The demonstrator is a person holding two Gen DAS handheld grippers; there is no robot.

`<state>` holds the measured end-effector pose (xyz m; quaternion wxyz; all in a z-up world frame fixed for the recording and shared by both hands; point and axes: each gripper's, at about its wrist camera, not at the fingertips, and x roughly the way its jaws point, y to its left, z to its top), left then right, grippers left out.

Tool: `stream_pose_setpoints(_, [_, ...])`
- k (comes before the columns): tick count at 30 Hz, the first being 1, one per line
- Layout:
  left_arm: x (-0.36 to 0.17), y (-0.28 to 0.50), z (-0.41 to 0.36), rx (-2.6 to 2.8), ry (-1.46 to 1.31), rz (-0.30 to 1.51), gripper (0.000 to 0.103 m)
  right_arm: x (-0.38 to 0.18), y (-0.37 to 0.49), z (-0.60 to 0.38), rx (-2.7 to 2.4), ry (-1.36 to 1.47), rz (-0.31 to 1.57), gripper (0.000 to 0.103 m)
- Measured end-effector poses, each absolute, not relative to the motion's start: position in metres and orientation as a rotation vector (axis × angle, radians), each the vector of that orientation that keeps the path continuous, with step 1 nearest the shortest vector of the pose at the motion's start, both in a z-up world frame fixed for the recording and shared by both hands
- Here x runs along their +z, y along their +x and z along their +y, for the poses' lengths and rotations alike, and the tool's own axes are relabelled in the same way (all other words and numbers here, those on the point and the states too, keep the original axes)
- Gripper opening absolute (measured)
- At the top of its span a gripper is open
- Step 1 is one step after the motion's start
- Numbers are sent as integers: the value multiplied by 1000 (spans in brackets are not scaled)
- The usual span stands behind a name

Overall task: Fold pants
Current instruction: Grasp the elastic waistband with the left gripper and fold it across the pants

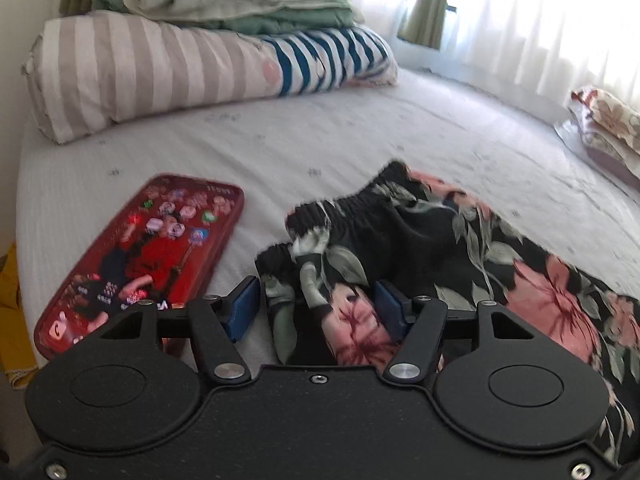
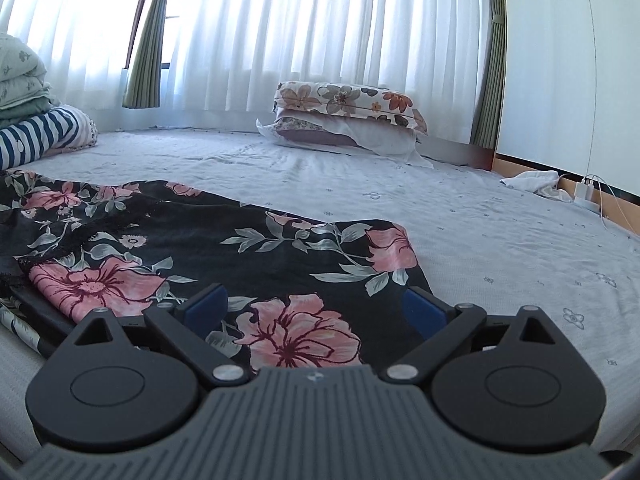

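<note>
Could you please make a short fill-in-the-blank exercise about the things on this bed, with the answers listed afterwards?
1. The pants are black with a ____ print.
2. Beside the waistband lies a phone in a ____ case.
3. The blue-striped bolster lies under a pile of folded ____.
4. Bunched fabric of the pants sits between the blue pads of the ____ tool.

Missing words: floral; red; bedding; left
</note>
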<state>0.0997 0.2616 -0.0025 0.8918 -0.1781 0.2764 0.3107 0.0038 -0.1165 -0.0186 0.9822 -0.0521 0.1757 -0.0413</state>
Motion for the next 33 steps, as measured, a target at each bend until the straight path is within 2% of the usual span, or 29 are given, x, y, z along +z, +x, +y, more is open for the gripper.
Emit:
stream_pose_setpoints(4, [-4,106,258,650,-344,588,62,-18,4,-116,-80,-102,352,101])
stream_pose_setpoints(5, [-4,106,258,656,-343,584,54,-18,4,-117,-79,-100,354,101])
stream_pose_setpoints(6, [-3,105,257,668,-343,577,31,-19,4,-117,-80,-97,355,101])
stream_pose_setpoints(8, [1,98,256,683,-370,541,6,-19,4,-117,-81,-92,358,101])
stream_pose_setpoints(16, [46,77,206,594,-296,373,5,-15,2,-124,-74,-66,350,101])
stream_pose_setpoints(23, [101,65,83,134,-204,290,5,6,-11,-150,-116,16,354,100])
stream_pose_setpoints(27, [93,56,-2,-124,-143,356,5,22,-25,-184,-160,90,353,100])
stream_pose_setpoints(33, [45,43,-100,-329,-5,521,5,28,-46,-229,-215,154,364,100])
